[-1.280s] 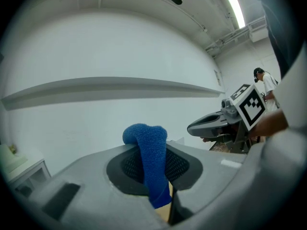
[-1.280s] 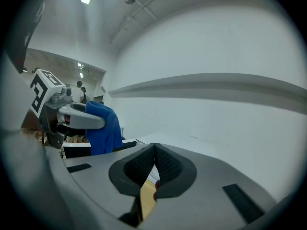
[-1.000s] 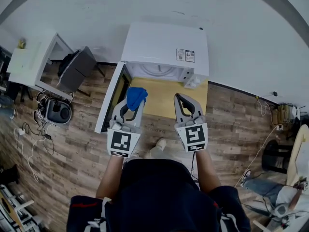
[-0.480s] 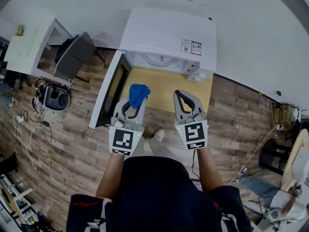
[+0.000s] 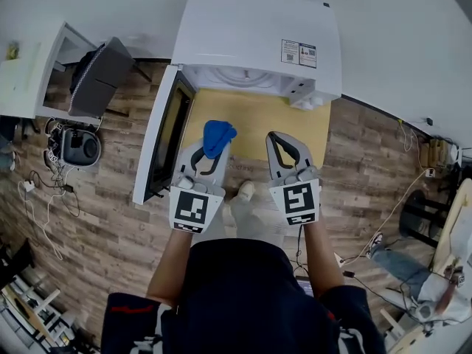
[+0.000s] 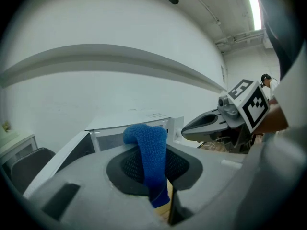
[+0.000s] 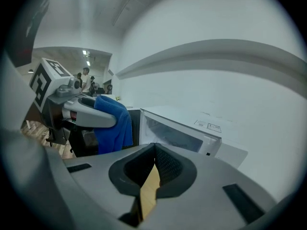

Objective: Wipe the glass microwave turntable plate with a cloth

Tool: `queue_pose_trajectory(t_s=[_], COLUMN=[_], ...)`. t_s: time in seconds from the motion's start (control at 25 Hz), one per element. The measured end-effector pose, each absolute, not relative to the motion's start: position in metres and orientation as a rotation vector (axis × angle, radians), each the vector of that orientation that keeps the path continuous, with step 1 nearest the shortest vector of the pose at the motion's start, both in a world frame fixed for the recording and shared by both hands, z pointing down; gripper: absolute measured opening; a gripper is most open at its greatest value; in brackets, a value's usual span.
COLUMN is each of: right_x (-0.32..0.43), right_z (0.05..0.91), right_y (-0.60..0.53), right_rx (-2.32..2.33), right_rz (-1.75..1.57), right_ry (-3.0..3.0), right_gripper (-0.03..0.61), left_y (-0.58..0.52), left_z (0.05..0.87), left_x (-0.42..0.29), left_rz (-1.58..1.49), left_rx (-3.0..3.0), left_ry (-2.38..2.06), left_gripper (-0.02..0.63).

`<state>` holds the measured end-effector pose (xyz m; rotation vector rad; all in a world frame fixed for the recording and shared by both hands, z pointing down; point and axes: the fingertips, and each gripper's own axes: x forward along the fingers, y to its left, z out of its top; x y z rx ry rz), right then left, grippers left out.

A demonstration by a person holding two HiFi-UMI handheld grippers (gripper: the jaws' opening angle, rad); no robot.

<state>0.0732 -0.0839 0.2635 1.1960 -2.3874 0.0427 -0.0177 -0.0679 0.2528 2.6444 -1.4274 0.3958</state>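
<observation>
A white microwave stands on a yellow table with its door swung open to the left. In its cavity a curved pale rim shows, probably the glass plate. My left gripper is shut on a blue cloth, in front of the opening. In the left gripper view the cloth bulges over the jaws and hangs down between them. My right gripper is beside it, shut and empty; its pads meet at the tips.
A dark chair and a white desk stand to the left. A round device and cables lie on the wooden floor. More cables and a person are at the right. A white wall is behind the microwave.
Both grippers have sunk lower, in front of the microwave opening. The cloth stays clamped in the left one. The microwave fills more of the head view.
</observation>
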Motion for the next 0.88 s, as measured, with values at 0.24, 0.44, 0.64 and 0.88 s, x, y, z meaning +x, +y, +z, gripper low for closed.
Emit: queue_pose_trajectory(t_s=[0.24,0.44,0.64,0.88], right_x=[0.067,0.065,0.062,0.061], right_z=[0.297,0.328,0.355,0.388], right_y=[-0.088,-0.094,-0.098,-0.111], right_rx=[1.142,1.093,1.043,0.987], right_rz=[0.075,0.095,0.096,0.082], right_ry=[-2.359,-2.329,-2.303,-2.285], right_gripper=[0.008,0.008,0.008,0.008], left_y=[-0.079,-0.087,-0.1,-0.116], left_z=[0.285,0.314,0.345,0.375], left_x=[-0.017,-0.018,-0.027,-0.031], left_rz=[0.411,0.443,0.479,0.493], left_rx=[2.62,2.613,2.581,2.566], left_ry=[-1.384,-1.362,-1.382,-1.386], left_gripper=[0.057,0.057,0.057,0.057])
